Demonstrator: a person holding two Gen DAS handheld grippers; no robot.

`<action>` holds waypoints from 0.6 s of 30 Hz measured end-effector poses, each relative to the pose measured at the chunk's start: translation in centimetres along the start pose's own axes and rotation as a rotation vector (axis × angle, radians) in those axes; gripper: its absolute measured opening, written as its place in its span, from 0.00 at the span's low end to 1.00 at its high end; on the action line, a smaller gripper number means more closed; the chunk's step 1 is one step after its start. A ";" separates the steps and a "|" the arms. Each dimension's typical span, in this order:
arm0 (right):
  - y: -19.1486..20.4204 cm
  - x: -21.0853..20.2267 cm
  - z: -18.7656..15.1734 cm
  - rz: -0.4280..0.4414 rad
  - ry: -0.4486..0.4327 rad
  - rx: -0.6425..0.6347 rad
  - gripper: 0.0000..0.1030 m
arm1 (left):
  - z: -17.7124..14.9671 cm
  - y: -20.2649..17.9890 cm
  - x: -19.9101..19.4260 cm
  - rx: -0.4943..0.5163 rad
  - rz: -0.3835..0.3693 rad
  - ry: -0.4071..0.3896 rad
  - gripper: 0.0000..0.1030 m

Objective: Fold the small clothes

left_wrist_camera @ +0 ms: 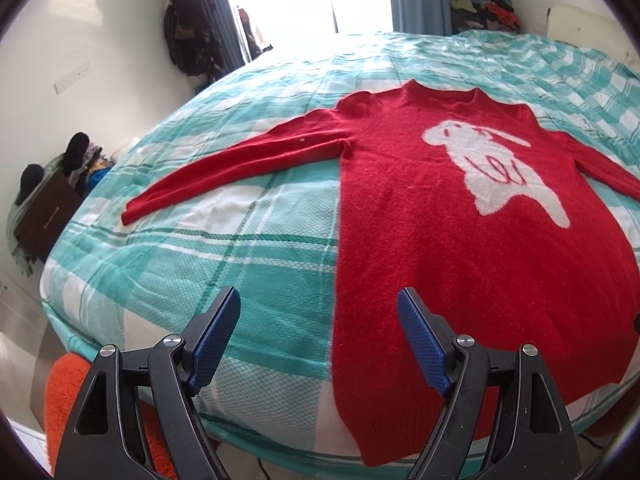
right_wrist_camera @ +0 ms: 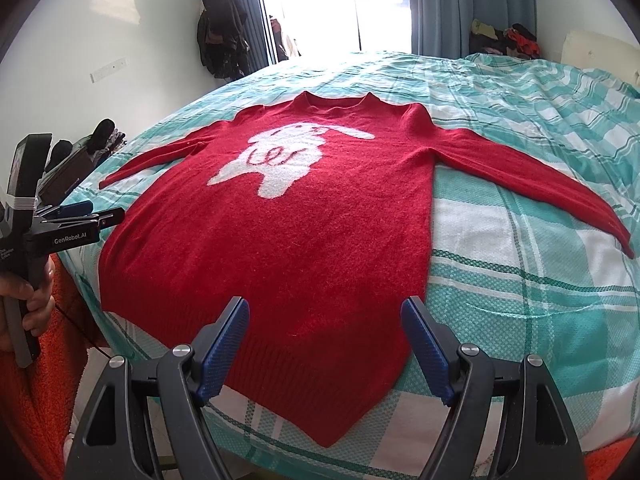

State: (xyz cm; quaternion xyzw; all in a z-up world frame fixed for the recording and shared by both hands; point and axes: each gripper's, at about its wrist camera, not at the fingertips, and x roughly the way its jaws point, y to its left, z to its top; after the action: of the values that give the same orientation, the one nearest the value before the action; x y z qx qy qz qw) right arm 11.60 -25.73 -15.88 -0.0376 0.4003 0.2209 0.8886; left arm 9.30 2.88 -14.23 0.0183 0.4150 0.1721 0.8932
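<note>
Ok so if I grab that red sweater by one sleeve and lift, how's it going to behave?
The red sweater looks like soft, fuzzy knit lying limp on the checked bedspread, so it will probably droop and trail rather than hold its shape. The long sleeve would likely stretch and drag the body behind it. The fuzzy surface should grip the fingers fairly well, not slip.

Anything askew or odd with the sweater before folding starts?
Nothing stands out. The red sweater lies flat, front up, sleeves spread, on the checked bedspread; only its hem corner reaches the bed's near edge.
</note>
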 end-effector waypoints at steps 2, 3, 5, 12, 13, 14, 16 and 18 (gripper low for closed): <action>0.0 0.0 0.0 0.001 0.000 0.000 0.76 | 0.0 0.3 0.0 -0.012 0.010 -0.003 0.81; 0.0 0.0 0.0 0.001 0.001 0.001 0.76 | 0.0 0.4 0.0 -0.016 0.014 -0.003 0.82; -0.1 0.0 0.0 0.002 0.003 0.003 0.76 | 0.0 0.5 0.0 -0.019 0.024 -0.006 0.82; -0.1 0.0 -0.1 0.002 0.008 0.005 0.76 | -0.1 0.4 0.1 -0.009 0.052 -0.014 0.83; -0.1 0.0 -0.1 0.002 0.009 0.006 0.76 | -0.1 0.5 0.1 -0.008 0.054 -0.014 0.83; -0.1 0.1 -0.1 0.002 0.010 0.007 0.76 | -0.1 0.5 0.2 -0.009 0.058 -0.015 0.83; -0.2 0.2 -0.1 0.002 0.012 0.008 0.76 | -0.1 0.6 0.1 -0.015 0.066 -0.020 0.83; -0.2 0.2 -0.1 0.002 0.014 0.010 0.76 | -0.1 0.8 0.0 -0.024 0.076 -0.025 0.83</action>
State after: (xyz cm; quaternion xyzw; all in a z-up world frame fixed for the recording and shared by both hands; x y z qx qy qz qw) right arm 11.76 -25.90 -16.13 -0.0343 0.4077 0.2194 0.8857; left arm 9.02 3.67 -14.16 0.0256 0.4009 0.2106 0.8912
